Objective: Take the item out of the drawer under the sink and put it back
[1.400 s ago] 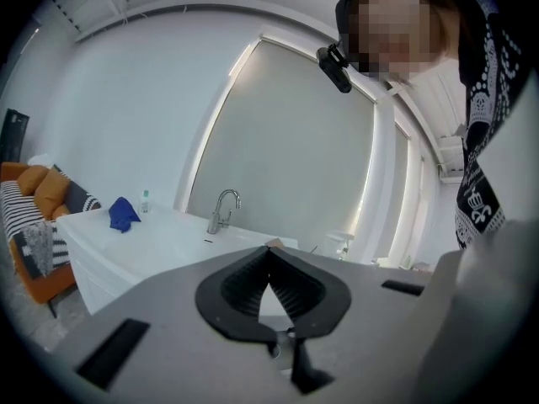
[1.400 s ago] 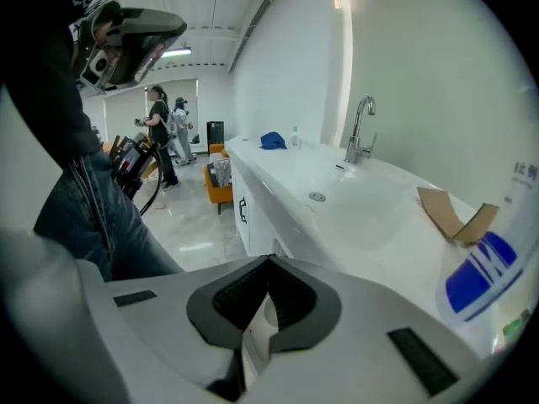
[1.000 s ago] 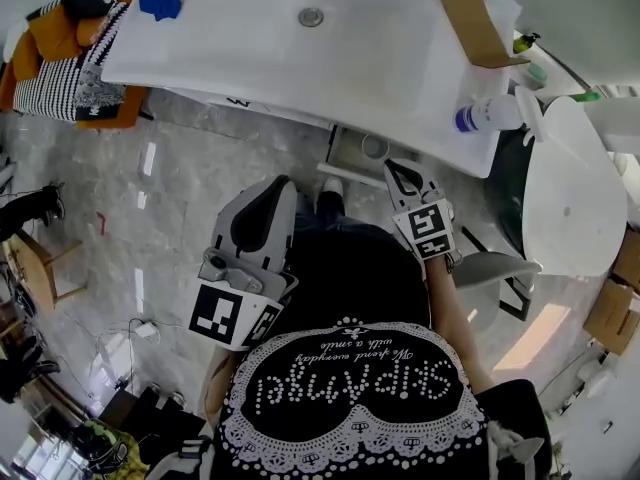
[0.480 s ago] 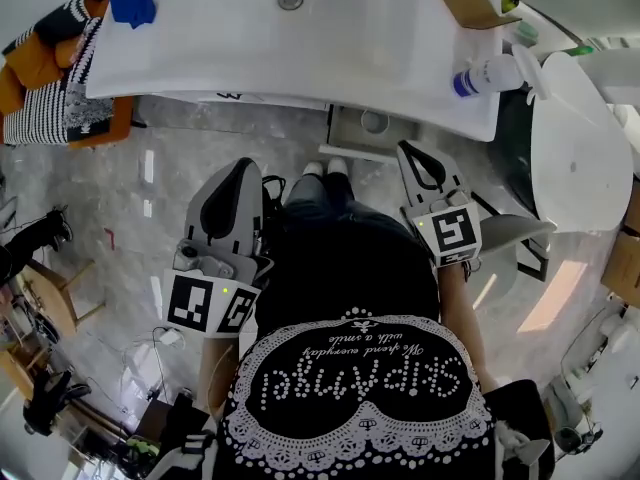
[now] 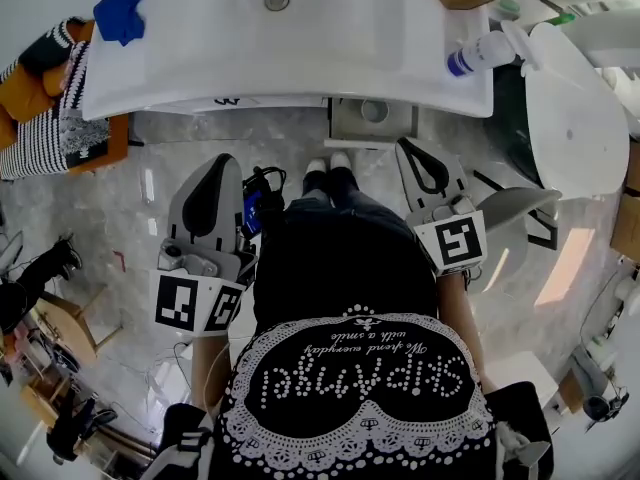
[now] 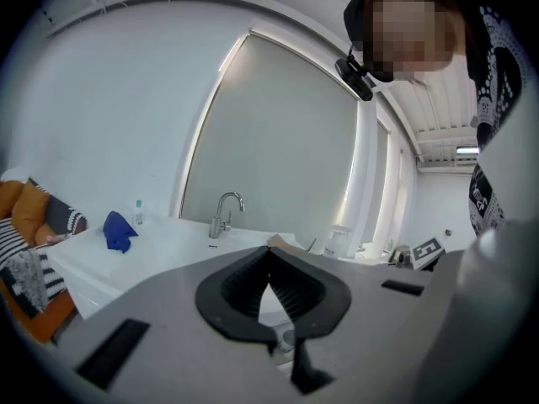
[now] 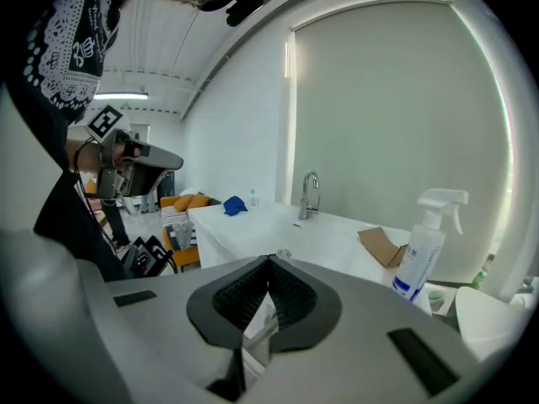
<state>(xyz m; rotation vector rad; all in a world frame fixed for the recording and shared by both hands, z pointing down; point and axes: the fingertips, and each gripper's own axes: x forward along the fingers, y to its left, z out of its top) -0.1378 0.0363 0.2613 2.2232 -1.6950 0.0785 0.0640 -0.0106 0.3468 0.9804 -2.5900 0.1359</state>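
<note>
The drawer [image 5: 372, 121] under the white sink counter [image 5: 300, 58] stands open, and a small round item [image 5: 375, 111] lies in it. Both grippers are held in front of the person's body, back from the drawer. My left gripper [image 5: 224, 160] is shut with nothing between its jaws; its own view shows the tips [image 6: 269, 251] meeting over the counter. My right gripper [image 5: 404, 145] is also shut and empty, its tips [image 7: 269, 261] touching. It points toward the counter's right end, with the drawer a short way ahead and to its left. The person's feet stand just before the drawer.
On the counter are a blue cloth [image 5: 120, 16], a faucet [image 7: 310, 194], a cardboard piece [image 7: 379, 244] and a spray bottle [image 5: 480, 53]. A white toilet [image 5: 575, 108] stands to the right, and a chair with cushions [image 5: 50, 108] to the left.
The counter and drawer have slid up the head view as the person drew back. Both grippers have come away from the drawer, the right one lifting; both stayed shut.
</note>
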